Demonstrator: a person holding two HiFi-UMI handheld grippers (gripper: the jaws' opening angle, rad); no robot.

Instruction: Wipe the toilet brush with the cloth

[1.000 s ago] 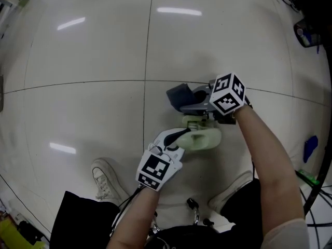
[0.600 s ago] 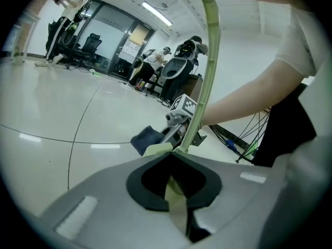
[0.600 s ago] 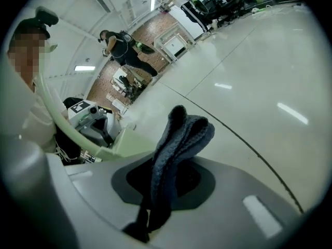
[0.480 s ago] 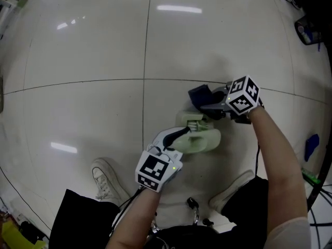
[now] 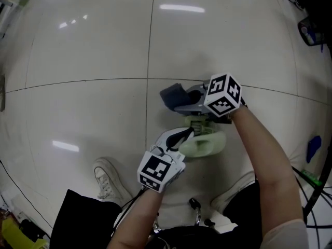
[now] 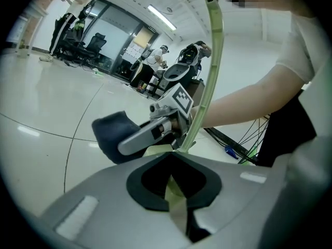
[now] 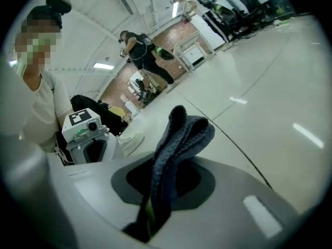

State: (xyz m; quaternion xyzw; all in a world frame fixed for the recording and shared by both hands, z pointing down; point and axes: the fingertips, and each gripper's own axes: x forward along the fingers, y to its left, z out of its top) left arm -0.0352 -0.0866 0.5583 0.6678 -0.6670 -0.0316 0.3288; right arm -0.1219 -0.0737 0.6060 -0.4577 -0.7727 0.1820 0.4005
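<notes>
The pale green toilet brush (image 5: 205, 144) stands on the floor between my two grippers. Its thin handle (image 6: 210, 82) rises out of my left gripper (image 6: 174, 175), which is shut on it low down. In the head view the left gripper (image 5: 179, 136) sits just left of the brush's base. A dark blue-grey cloth (image 5: 172, 95) is folded in my right gripper (image 5: 187, 101), which is shut on it. The cloth (image 7: 179, 139) sticks up out of the right gripper (image 7: 161, 180), and a sliver of green handle (image 7: 148, 211) shows inside the fold. The bristles are hidden.
Glossy white floor tiles with dark seams lie all around. The person's white shoes (image 5: 106, 178) (image 5: 236, 188) flank the brush near the bottom. Cables (image 5: 316, 191) and a blue object (image 5: 313, 147) lie at the right edge. Chairs and people are far off.
My right gripper carried the cloth to the right, then back left, ending slightly further left than a second ago. The left gripper and the brush have barely shifted.
</notes>
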